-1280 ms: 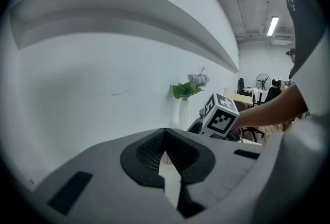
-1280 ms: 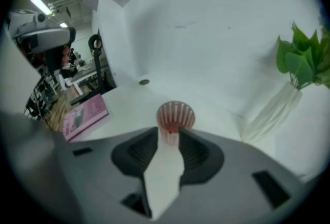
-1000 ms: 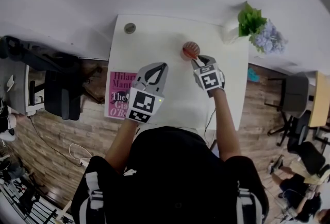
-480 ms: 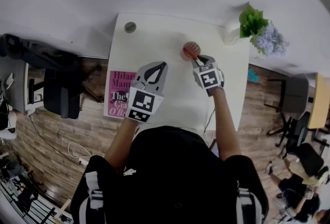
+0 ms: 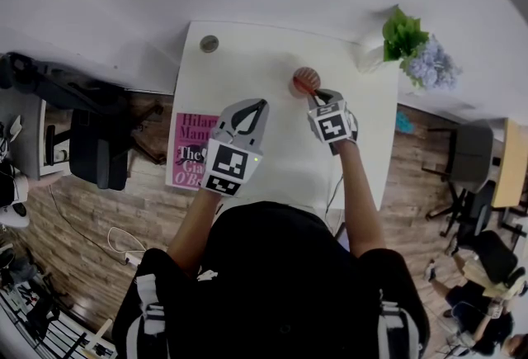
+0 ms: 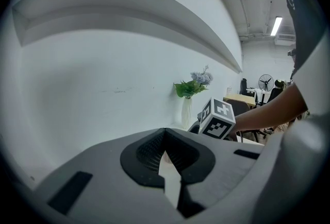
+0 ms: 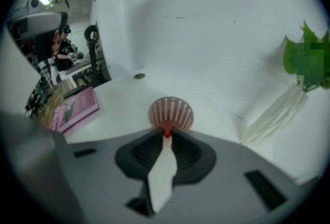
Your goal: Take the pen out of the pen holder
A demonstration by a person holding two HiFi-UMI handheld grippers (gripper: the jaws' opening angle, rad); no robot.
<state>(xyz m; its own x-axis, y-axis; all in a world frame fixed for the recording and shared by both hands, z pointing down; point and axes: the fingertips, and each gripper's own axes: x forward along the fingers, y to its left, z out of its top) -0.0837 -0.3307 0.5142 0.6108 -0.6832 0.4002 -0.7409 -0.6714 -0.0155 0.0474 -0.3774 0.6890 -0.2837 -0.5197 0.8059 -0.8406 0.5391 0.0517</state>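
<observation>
A pink slotted pen holder point(image 5: 306, 78) stands on the white table point(image 5: 247, 60), right of its middle. A red pen point(image 7: 167, 132) sticks up out of the pen holder point(image 7: 171, 112). My right gripper point(image 5: 318, 95) points steeply down at it from the near side. Its jaws are closing, and the right gripper point(image 7: 167, 135) has the pen's top pinched between its tips. My left gripper point(image 5: 257, 107) hovers over the table's left half, shut and with nothing in it. In the left gripper view, the left gripper point(image 6: 165, 133) faces the white wall.
A pink book point(image 5: 191, 149) lies at the table's left front edge. A round grommet point(image 5: 209, 43) sits at the far left corner. A white vase with green and blue flowers point(image 5: 412, 40) stands at the far right corner. A black chair point(image 5: 99, 151) stands left of the table.
The right gripper's jaws have drawn in around the pen's top. Both hands stay where they were.
</observation>
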